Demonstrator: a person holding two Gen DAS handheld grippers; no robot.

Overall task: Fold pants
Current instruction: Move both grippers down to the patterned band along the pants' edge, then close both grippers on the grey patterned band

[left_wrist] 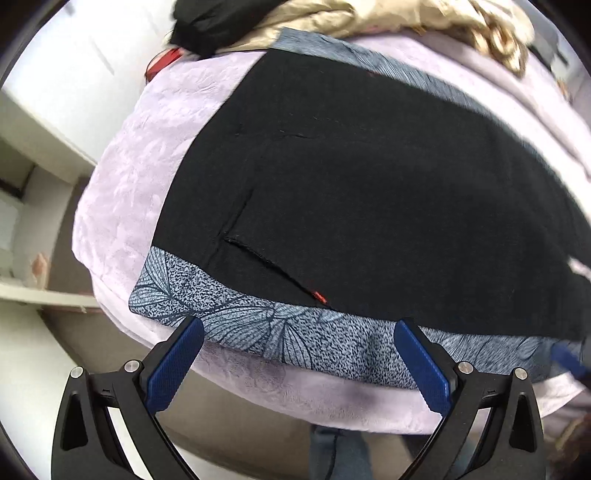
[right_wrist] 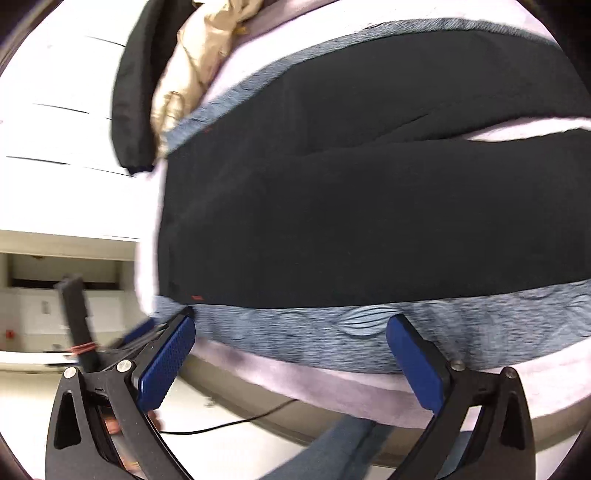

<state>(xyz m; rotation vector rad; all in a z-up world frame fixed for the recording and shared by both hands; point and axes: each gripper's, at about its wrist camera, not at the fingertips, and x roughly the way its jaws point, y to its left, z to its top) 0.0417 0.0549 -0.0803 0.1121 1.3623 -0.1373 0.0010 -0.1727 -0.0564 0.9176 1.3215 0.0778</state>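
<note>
Black pants (left_wrist: 369, 184) lie flat on a blue leaf-patterned cloth (left_wrist: 258, 332) spread over a lilac blanket (left_wrist: 147, 166). A pocket slit with a small red tag (left_wrist: 318, 296) shows near the front edge. My left gripper (left_wrist: 299, 332) hovers open just short of the cloth's near edge, nothing between its blue pads (left_wrist: 173, 365). In the right wrist view the pants (right_wrist: 369, 229) show two legs parting at the right. My right gripper (right_wrist: 291, 328) is open over the patterned cloth (right_wrist: 332, 339), near the pants' front hem, and holds nothing.
A heap of black and beige garments (left_wrist: 314, 18) sits at the far end of the bed; it also shows in the right wrist view (right_wrist: 177, 74). White cabinets (left_wrist: 37, 147) stand at the left. A black cable (right_wrist: 229, 424) runs across the floor. A person's jeans-clad legs (right_wrist: 332, 443) are below.
</note>
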